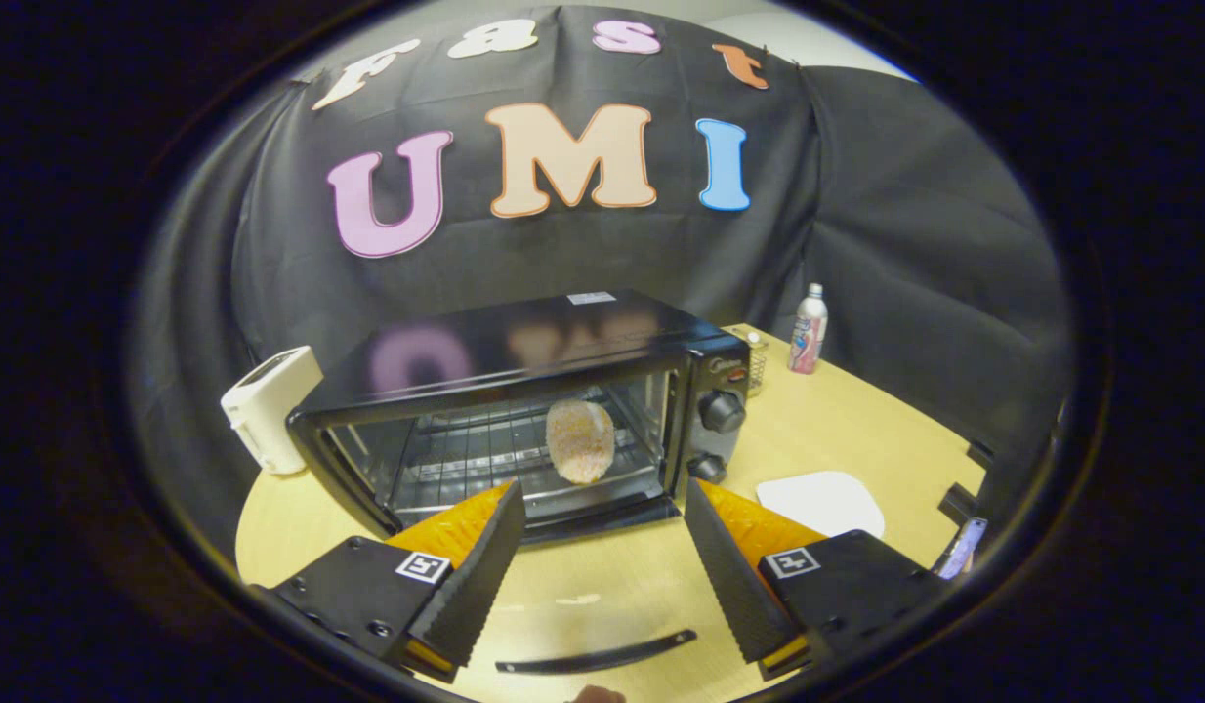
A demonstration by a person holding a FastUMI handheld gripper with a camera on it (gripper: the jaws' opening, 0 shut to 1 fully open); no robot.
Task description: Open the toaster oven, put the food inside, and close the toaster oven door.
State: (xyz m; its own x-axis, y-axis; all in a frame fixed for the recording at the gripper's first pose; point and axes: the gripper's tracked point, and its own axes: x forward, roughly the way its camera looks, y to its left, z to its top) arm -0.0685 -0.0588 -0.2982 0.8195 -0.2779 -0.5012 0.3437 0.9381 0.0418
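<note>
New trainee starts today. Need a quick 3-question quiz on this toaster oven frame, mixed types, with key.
1. True or false: the food lies on the rack inside the toaster oven.
2. The gripper is: A) shut on the door handle B) open, holding nothing C) shut on the food.
3. Fill in: the oven door is ____.

Key: 1 true; 2 B; 3 open, folded down, its handle showing between the fingers.

A white toaster [269, 407], a spray bottle [809, 330], a small jar [756, 362] and a white plate [823, 502] are seen on the wooden table [856, 430].
</note>
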